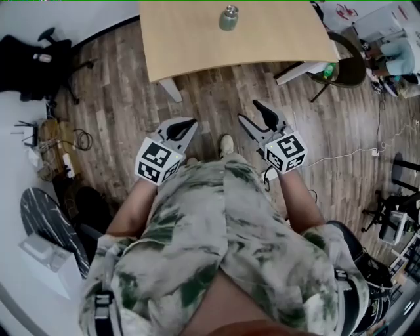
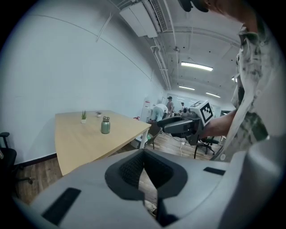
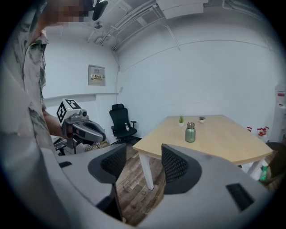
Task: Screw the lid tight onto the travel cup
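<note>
The small green metal travel cup (image 1: 228,18), with its silver lid on top, stands upright on the pale wooden table (image 1: 197,59), well in from the table's near edge. Both grippers hang over the floor short of that edge, far from the cup. The left gripper (image 1: 187,125) is clenched on nothing. The right gripper (image 1: 252,113) stands parted and empty. The likely risk is that turning the lid before the body is clamped would spin or topple the cup.
</note>
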`<state>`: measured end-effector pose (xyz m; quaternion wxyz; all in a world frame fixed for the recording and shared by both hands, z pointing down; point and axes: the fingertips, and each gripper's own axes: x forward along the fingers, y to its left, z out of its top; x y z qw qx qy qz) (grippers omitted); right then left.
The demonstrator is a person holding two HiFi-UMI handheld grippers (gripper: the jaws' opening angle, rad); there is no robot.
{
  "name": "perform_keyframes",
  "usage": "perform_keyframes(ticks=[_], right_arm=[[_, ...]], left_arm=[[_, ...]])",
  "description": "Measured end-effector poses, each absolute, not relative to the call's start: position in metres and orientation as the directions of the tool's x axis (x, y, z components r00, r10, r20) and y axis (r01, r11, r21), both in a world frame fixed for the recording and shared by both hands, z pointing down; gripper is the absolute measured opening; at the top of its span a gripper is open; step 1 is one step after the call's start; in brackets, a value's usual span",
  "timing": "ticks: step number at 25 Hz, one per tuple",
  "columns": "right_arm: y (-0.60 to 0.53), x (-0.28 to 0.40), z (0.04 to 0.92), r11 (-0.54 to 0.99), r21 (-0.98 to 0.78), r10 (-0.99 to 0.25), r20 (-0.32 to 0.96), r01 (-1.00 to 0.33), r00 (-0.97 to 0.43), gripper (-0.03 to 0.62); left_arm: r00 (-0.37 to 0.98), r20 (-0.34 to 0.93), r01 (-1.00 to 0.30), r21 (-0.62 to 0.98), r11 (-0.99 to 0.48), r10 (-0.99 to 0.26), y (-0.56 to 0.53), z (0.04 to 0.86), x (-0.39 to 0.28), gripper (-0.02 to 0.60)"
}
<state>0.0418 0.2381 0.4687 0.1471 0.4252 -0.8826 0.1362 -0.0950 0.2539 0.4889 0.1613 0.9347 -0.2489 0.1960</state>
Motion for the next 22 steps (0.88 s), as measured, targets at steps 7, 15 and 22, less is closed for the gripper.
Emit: perform_keyframes(ticks=[7,15,22], right_arm=[[0.187,0.083,0.464,0.662,-0.103,-0.666,0.372,-0.742,-0.646,0.264],[0.145,0.123,0.472,0.708,-0.137,-0.619,0.353,-0.693,-0.702,0.264],[0.117,0.143,0.482,0.724,-0.146,-0.599,0.352,-0.675,-0.719,0.264]], left_arm=[[0.766,0.447,-0.584,0.184,-0.791,-0.462,0.215,0.478,-0.052,0.023],[0.715,0.475,-0.648,0.175,-0.741,-0.513,0.195,0.484,-0.011,0.023],[0.685,0.490,-0.684,0.176,-0.708,-0.540,0.181,0.488,0.004,0.023]])
